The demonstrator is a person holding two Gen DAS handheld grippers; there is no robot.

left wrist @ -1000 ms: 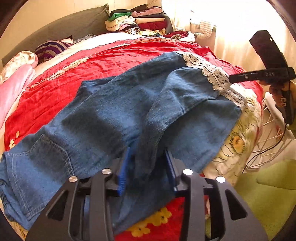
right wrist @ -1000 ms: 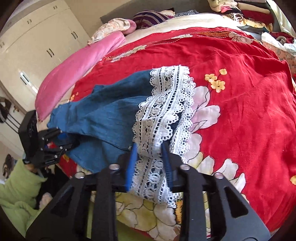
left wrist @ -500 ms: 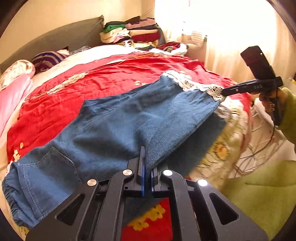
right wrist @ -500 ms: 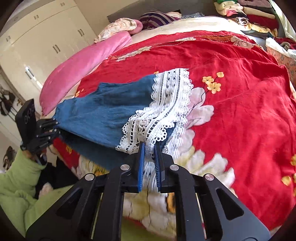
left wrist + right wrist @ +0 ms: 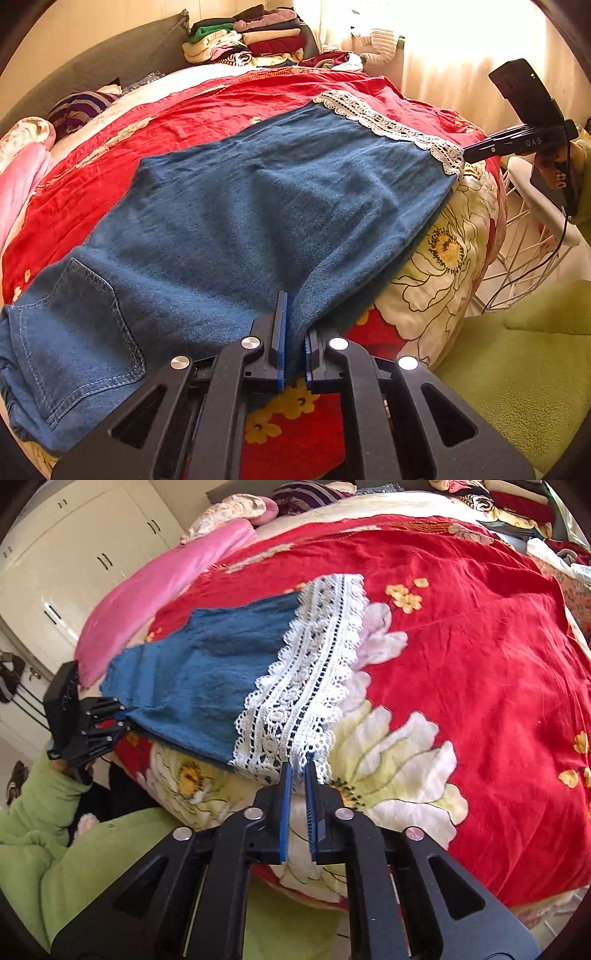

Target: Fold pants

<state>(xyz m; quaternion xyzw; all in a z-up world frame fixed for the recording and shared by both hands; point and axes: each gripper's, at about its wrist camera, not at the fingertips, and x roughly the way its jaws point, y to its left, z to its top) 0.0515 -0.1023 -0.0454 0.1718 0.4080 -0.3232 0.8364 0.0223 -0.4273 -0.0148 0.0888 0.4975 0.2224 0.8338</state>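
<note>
Pants (image 5: 258, 206) taut between left hand-held gripper (image 5: 293, 317) and right hand-held gripper (image 5: 298, 771), both apparently clamping fabric

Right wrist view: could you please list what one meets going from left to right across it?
Left tool → blue denim pants → white lace hem → small yellow flowers → red bedspread.

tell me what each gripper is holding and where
Both hold the pants. The left gripper pinches the denim edge mid-leg; the right gripper pinches the lace hem.
</note>
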